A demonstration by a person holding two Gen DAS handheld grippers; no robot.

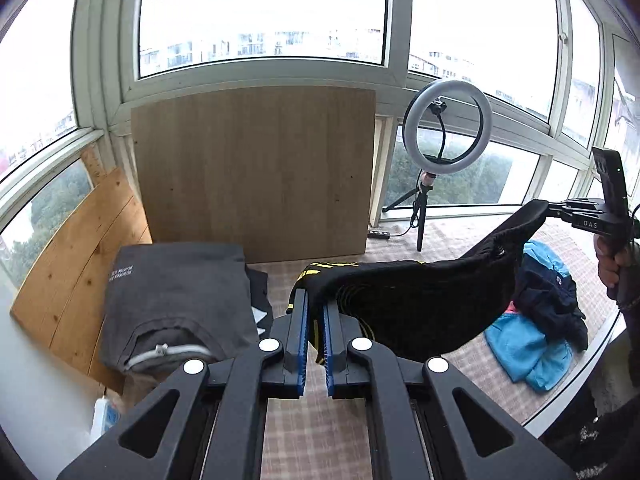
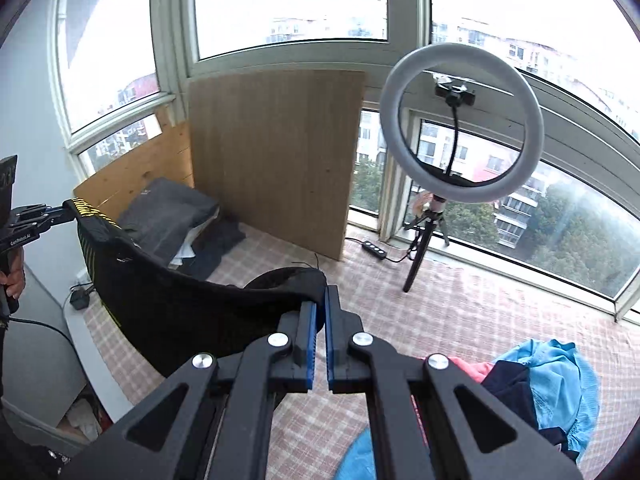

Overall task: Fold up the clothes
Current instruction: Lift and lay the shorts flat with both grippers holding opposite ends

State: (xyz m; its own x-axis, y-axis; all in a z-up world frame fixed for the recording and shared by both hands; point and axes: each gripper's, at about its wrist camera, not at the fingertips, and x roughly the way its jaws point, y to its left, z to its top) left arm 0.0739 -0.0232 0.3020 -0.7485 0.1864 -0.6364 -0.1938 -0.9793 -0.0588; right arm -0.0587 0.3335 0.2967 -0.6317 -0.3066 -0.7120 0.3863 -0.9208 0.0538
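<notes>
A black garment with yellow stripes (image 1: 412,300) hangs stretched in the air between both grippers above the checked cloth surface. My left gripper (image 1: 316,300) is shut on one end of it, near the yellow trim. My right gripper (image 2: 321,298) is shut on the other end of the black garment (image 2: 180,308). In the left wrist view the right gripper (image 1: 554,208) shows at the far right, held by a hand. The left gripper (image 2: 66,210) appears at the left edge of the right wrist view.
A folded grey shirt (image 1: 176,296) lies on a stack at the left. A heap of blue, navy and pink clothes (image 1: 540,316) sits at the right. A ring light on a tripod (image 1: 446,128) and a wooden board (image 1: 252,172) stand by the windows. A power strip (image 2: 374,249) lies on the cloth.
</notes>
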